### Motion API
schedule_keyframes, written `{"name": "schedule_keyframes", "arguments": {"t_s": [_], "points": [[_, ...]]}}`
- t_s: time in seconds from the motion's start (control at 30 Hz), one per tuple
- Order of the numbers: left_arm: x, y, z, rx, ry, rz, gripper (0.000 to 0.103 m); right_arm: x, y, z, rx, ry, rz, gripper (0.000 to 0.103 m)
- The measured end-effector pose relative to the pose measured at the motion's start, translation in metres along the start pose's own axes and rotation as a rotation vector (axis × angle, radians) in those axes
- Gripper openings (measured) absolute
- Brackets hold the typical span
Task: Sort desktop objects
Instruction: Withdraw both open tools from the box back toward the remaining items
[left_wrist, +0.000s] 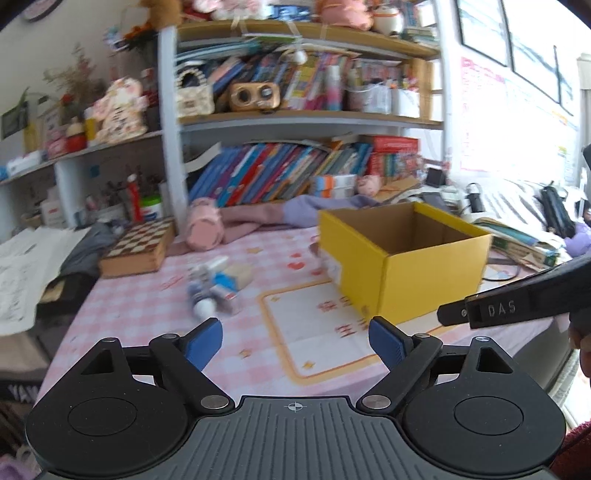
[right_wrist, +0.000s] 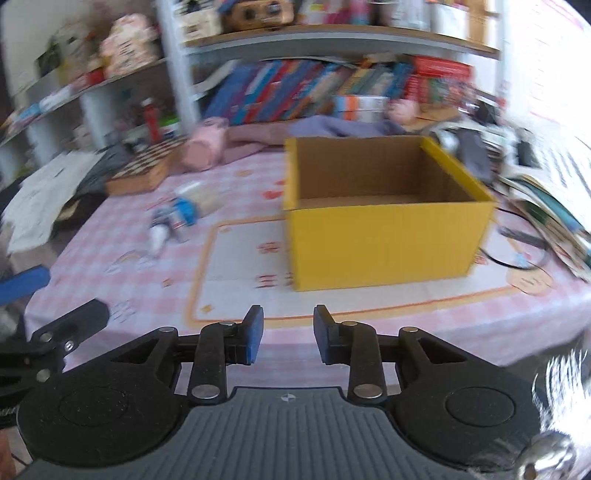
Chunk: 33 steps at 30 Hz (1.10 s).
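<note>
The sorting is looking barely begun: the yellow box (right_wrist: 384, 236) is sitting open on the worktop (left_wrist: 147, 306), and what shows of its inside is bare cardboard. A small pile of objects (left_wrist: 218, 288), seemingly tubes and little packets though blur is hiding the details, is lying loose on the pink checked cloth to the left of the box, well apart from it. The left gripper (left_wrist: 295, 341) is hovering with fingers spread wide, holding nothing, the pile ahead and slightly left. The right gripper (right_wrist: 288, 339) is facing the box, fingers parted and empty.
</note>
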<state>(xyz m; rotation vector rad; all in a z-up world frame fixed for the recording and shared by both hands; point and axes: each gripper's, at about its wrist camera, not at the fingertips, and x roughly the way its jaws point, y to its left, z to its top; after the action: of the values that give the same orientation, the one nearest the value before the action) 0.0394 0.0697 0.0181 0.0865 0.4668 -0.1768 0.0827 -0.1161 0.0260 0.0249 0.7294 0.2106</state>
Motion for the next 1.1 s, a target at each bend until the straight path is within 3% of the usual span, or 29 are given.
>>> {"name": "schedule_keyframes", "arguments": {"t_s": [0.17,0.37,0.73,1.1], "points": [[-0.008,0.027,-0.006,-0.072,0.023,0.081,0.089,0.012,0.042,0.004,-0.123,0.005,0.083,0.029],[-0.017,0.048,-0.011,-0.096,0.027,0.138,0.089,0.015,0.073,0.006,-0.177,-0.020,0.143,0.032],[-0.012,0.066,-0.017,-0.122,0.066,0.167,0.089,0.024,0.090,0.009,-0.188,-0.012,0.175,0.038],[0.016,0.088,-0.014,-0.129,0.110,0.203,0.089,0.063,0.100,0.027,-0.179,0.019,0.205,0.039]]}}
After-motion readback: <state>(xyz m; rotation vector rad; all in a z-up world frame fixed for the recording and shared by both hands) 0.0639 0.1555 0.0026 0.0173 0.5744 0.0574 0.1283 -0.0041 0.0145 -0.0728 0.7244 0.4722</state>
